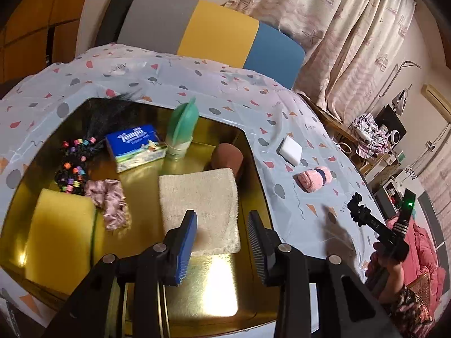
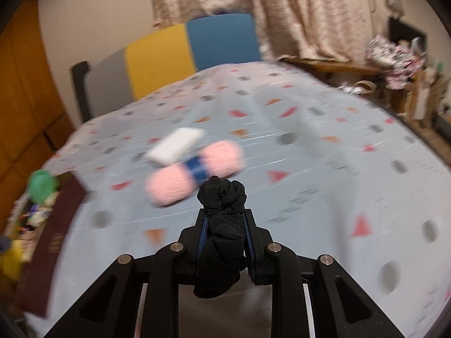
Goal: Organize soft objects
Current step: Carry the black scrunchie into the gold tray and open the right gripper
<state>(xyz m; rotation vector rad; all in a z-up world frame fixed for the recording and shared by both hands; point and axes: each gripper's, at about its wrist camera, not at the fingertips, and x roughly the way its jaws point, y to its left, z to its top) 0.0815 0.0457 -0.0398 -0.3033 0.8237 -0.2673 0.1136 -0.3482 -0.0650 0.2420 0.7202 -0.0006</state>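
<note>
Spotty blue surface (image 1: 248, 90) fills both views. My right gripper (image 2: 225, 226) jaws pinch a floppy black scrunchie (image 2: 222, 242) at bottom centre; it might slip out. Left gripper (image 1: 222, 225) jaws hang open over the white towel (image 1: 200, 205) in the gold tray (image 1: 208, 290).

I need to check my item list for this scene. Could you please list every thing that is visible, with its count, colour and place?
gold tray: 1, gold, on the table
cream towel: 1, cream, folded in the tray's middle
yellow sponge: 1, yellow, tray's left
pink scrunchie: 1, pink satin, beside the sponge
beaded hair tie: 1, black with coloured beads, tray's far left
tissue pack: 1, blue, tray's far side
green item: 1, green and white, beside the tissues
brown item: 1, brown, behind the towel
white sponge: 1, white, on the tablecloth
pink roll: 1, pink with blue band, on the tablecloth
tablecloth: 1, light blue, patterned
black cloth: 1, black, in the right tool
left tool: open, above the towel
right tool: shut on the black cloth
</note>
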